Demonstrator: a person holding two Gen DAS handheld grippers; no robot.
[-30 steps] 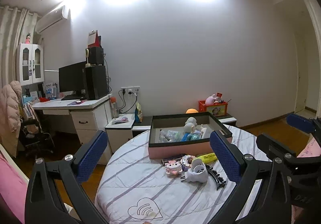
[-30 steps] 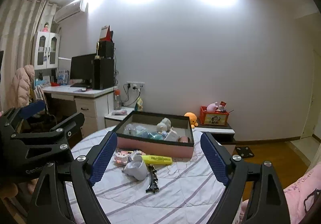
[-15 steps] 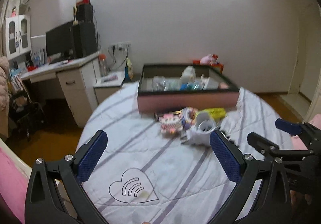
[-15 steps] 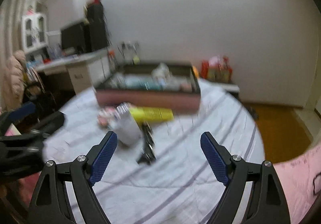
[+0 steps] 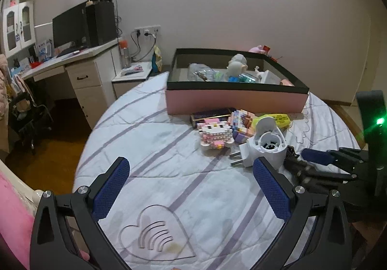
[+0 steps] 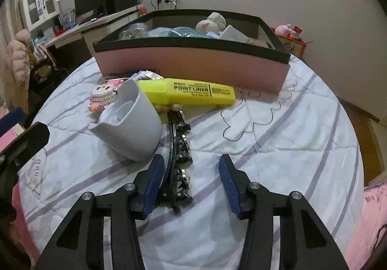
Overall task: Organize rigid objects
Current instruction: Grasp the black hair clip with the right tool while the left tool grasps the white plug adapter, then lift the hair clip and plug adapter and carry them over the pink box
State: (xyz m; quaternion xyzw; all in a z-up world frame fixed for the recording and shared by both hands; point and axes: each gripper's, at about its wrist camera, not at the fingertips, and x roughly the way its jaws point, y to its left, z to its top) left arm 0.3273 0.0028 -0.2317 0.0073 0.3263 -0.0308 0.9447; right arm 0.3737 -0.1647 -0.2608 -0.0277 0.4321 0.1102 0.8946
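black hair clip (image 6: pixel 177 149) lies on the quilted table (image 6: pixel 278 129) before the pink box (image 6: pixel 193 64), between the closing jaws of the right gripper (image 6: pixel 191 181), the left pad alongside it, the right one apart; the left gripper (image 5: pixel 191 187) hovers wide open and empty, likely waiting.

desk (image 5: pixel 72 59), monitor (image 5: pixel 69 25), white cabinet (image 5: pixel 18 25)

Dim, sharp fisheye views, dark corners
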